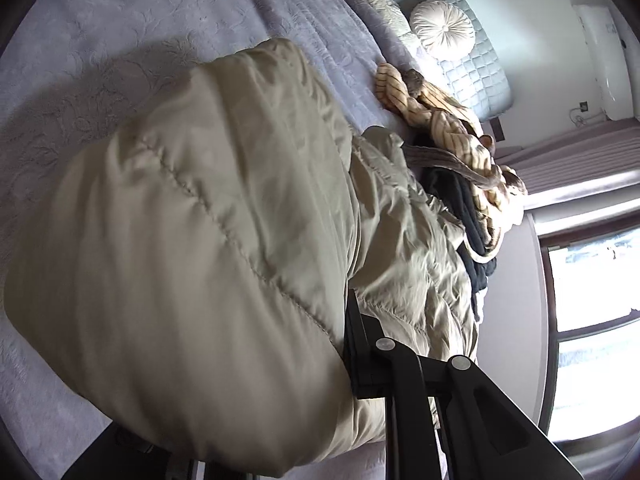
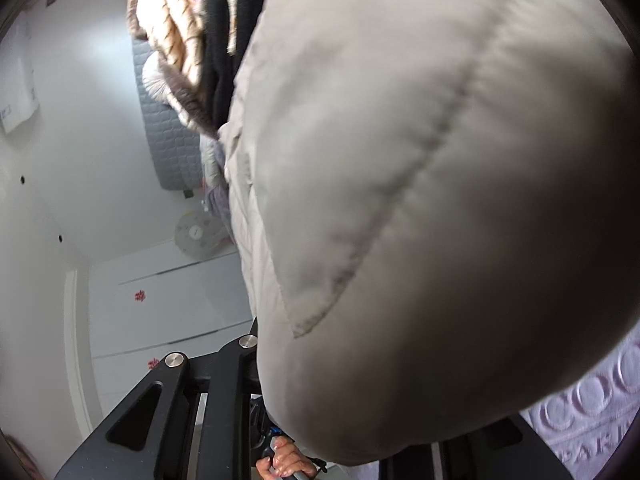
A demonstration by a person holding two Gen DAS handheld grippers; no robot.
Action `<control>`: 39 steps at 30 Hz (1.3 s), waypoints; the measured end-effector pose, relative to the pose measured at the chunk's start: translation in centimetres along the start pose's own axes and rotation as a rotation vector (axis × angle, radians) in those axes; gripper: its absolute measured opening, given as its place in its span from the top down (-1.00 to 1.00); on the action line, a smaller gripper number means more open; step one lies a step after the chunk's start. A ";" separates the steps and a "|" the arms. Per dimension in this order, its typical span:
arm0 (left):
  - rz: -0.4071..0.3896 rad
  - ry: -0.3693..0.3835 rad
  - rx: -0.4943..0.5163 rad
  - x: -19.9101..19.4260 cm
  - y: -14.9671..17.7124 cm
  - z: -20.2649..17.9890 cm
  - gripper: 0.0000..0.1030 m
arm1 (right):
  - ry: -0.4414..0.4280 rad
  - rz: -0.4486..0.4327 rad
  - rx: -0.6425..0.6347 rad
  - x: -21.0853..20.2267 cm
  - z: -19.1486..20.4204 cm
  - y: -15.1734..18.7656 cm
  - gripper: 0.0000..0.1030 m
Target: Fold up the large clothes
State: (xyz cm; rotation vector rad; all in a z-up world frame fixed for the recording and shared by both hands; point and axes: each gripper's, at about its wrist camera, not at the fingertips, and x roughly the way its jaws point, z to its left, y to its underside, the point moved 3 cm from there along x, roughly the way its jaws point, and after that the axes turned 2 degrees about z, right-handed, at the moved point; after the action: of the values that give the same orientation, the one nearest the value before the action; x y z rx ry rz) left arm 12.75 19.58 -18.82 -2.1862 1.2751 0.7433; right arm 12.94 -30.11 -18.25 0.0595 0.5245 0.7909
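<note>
A large beige quilted puffer jacket (image 1: pixel 200 240) lies on the lavender bedspread (image 1: pixel 140 20) and fills both views; it also shows in the right wrist view (image 2: pixel 440 200). My left gripper (image 1: pixel 348 344) is shut on the jacket's puffy edge, which bulges over and hides one finger. My right gripper (image 2: pixel 260 364) is shut on another part of the jacket, which drapes over its right finger and hides the tips. The view is tilted, so the jacket seems lifted off the bed at that end.
A pile of other clothes, a tan striped garment (image 1: pixel 440 120) and a dark one (image 1: pixel 460 208), lies beyond the jacket. A round white cushion (image 1: pixel 442 28) leans on the quilted headboard (image 1: pixel 472 64). A window (image 1: pixel 592 320) is at the right. White cupboards (image 2: pixel 168 300) stand behind.
</note>
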 end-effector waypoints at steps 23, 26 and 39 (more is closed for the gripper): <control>0.263 -0.280 0.024 -5.0 10.6 7.6 -0.26 | 0.209 0.079 0.123 -6.5 -6.6 9.2 -0.31; 0.268 -0.345 0.085 -6.9 10.3 6.9 -0.26 | 0.275 0.119 0.068 -7.0 -4.7 9.7 -0.54; 0.141 -0.454 0.307 -13.6 8.5 1.8 -0.26 | 0.540 0.263 -0.457 -0.6 5.8 16.2 -0.61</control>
State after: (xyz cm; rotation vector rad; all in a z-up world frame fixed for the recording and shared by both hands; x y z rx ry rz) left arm -0.80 25.42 -12.25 -1.5836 1.2151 0.9614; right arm 4.58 -18.23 -9.04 -0.5300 0.8418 1.1770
